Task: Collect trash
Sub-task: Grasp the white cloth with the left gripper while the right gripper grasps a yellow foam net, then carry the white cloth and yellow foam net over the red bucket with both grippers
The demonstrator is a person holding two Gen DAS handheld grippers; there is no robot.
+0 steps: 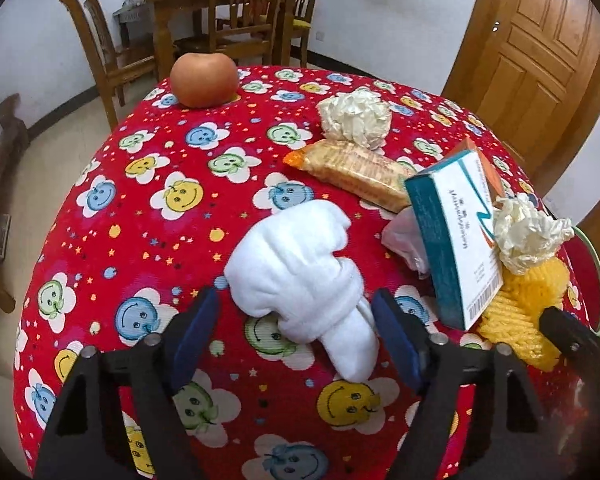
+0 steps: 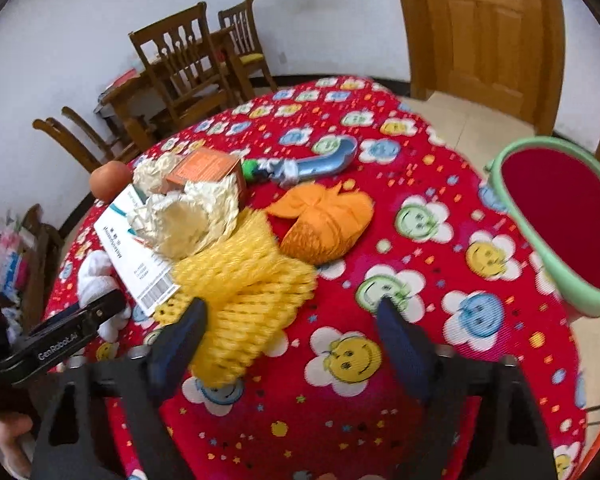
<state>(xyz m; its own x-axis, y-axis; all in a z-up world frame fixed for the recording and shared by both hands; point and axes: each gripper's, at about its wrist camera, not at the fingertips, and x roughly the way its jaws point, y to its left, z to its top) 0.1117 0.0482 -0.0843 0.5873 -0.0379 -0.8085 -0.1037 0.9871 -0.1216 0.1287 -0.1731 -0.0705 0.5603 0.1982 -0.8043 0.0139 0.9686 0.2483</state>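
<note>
In the left view, the left gripper [image 1: 296,314] has its jaws spread wide around a white cloth [image 1: 300,272], lower centre; in the right view, the right gripper [image 2: 292,320] gapes over yellow foam netting [image 2: 240,292], green bin [image 2: 512,208] far right

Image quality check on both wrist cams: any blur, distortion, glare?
Left wrist view: sharp, the white cloth and the apple are crisp; strong fisheye bend, dark corner vignette. Right wrist view: motion blur smears the yellow foam net and the green bin; same barrel distortion. Flat indoor light, soft shadows, no glare in either view.
</note>
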